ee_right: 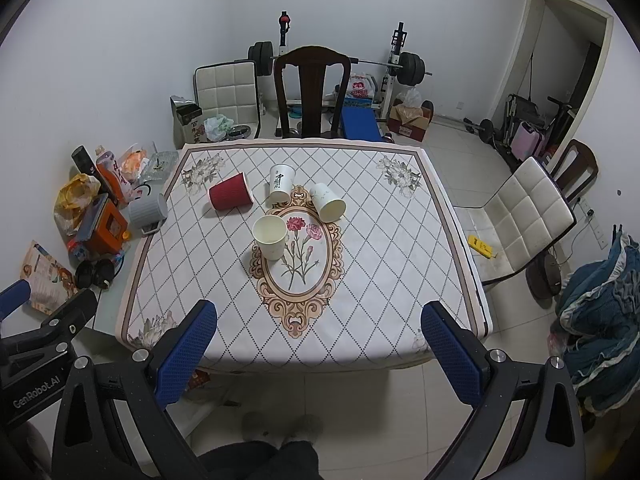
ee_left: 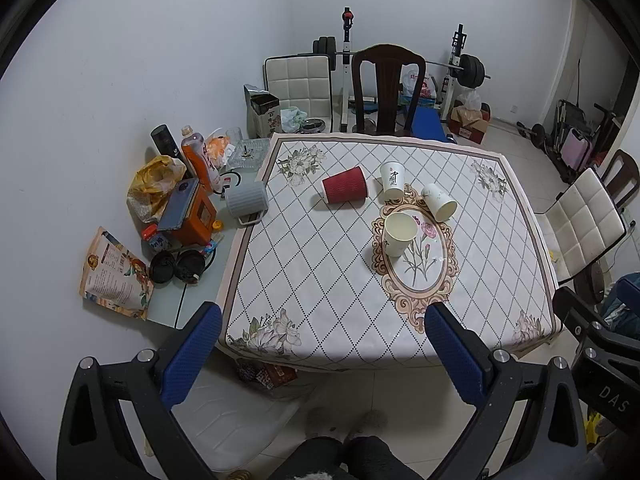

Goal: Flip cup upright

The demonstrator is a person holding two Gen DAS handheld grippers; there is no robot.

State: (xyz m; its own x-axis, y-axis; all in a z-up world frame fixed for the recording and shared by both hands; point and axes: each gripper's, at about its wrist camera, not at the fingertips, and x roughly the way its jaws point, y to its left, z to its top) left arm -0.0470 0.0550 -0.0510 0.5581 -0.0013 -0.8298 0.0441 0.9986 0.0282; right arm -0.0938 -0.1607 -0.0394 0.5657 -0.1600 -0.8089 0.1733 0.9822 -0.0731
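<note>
Several paper cups sit on the patterned tablecloth [ee_left: 320, 280]. A red ribbed cup [ee_left: 345, 191] [ee_right: 231, 197] lies on its side. A white cup with black writing [ee_left: 392, 181] [ee_right: 281, 182] stands upright at the back. A white cup [ee_left: 439, 201] [ee_right: 327, 202] lies on its side, mouth toward me. A cream cup [ee_left: 399, 234] [ee_right: 270, 237] stands upright in the middle. My left gripper [ee_left: 324, 344] and right gripper [ee_right: 318, 340] are both open and empty, held back above the table's near edge.
Clutter lies on a side surface at the left: a grey mug [ee_left: 247, 199], an orange box [ee_left: 192, 216], bags, headphones [ee_left: 176, 266]. A dark wooden chair [ee_left: 387, 88] stands behind the table, a white padded chair [ee_right: 520, 216] at the right. Weights stand at the back wall.
</note>
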